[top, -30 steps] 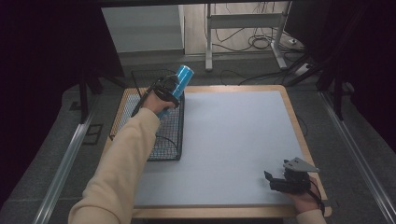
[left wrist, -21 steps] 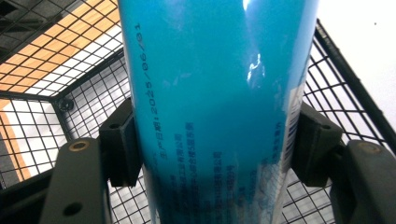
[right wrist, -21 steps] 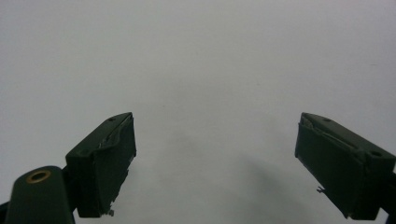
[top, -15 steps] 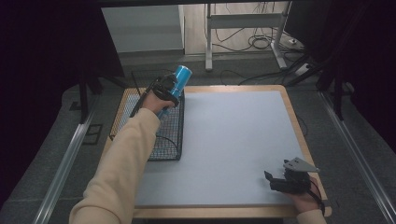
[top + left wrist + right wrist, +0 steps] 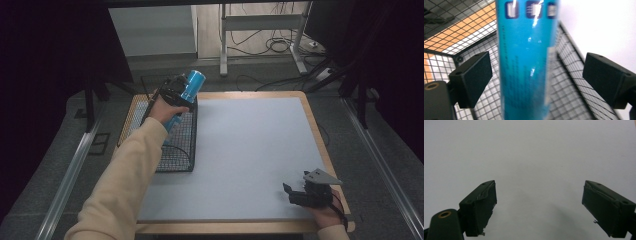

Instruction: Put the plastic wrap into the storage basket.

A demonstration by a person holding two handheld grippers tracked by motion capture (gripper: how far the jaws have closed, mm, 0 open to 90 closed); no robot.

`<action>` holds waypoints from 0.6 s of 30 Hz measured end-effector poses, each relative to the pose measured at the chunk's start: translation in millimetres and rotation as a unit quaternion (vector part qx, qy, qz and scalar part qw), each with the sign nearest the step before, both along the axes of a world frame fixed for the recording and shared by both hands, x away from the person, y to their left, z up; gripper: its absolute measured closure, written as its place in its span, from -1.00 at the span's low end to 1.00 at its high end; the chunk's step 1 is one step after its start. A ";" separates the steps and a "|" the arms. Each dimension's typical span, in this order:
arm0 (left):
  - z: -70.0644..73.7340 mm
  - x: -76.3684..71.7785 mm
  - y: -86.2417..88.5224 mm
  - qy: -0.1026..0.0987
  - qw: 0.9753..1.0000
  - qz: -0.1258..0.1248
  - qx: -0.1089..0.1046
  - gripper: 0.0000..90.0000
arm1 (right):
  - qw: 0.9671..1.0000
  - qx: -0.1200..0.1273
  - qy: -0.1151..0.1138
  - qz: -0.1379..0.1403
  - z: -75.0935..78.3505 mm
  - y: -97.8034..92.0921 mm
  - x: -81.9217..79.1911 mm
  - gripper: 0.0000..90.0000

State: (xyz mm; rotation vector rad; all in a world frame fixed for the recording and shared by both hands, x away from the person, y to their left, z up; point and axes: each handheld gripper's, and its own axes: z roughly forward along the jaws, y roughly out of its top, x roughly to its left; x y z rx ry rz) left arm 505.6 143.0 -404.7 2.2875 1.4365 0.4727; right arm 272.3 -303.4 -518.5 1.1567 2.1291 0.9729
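One blue tube [image 5: 526, 65] between wide left hand-held gripper [image 5: 537, 80] jaws; one wire basket [image 5: 176, 145]; right hand-held gripper [image 5: 539, 207] wide, empty.

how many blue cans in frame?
1. The blue can stands tilted between the open jaws of the left gripper, above the far end of the wire basket. The person's sleeve covers part of the basket, so another could be hidden.

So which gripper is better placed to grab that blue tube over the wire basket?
Left. The left gripper already has the blue tube between its open jaws, above the wire basket. The right gripper rests open at the near right of the table, far away.
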 end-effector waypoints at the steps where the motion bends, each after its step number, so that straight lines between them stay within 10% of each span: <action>1: 2.7 -4.4 -1.0 -0.004 1.000 -0.004 -0.004 -0.80 | 1.000 0.001 0.000 0.000 -0.1 0.2 0.1 -0.71; 9: 20.5 -43.7 -18.0 -0.037 0.997 -0.060 -0.040 -0.77 | 1.000 0.002 0.000 0.001 1.3 2.1 0.4 -0.71; 18: 32.5 -96.6 -33.6 -0.052 0.985 -0.129 -0.102 -0.75 | 1.000 0.003 -0.005 0.001 2.9 1.3 0.3 -0.71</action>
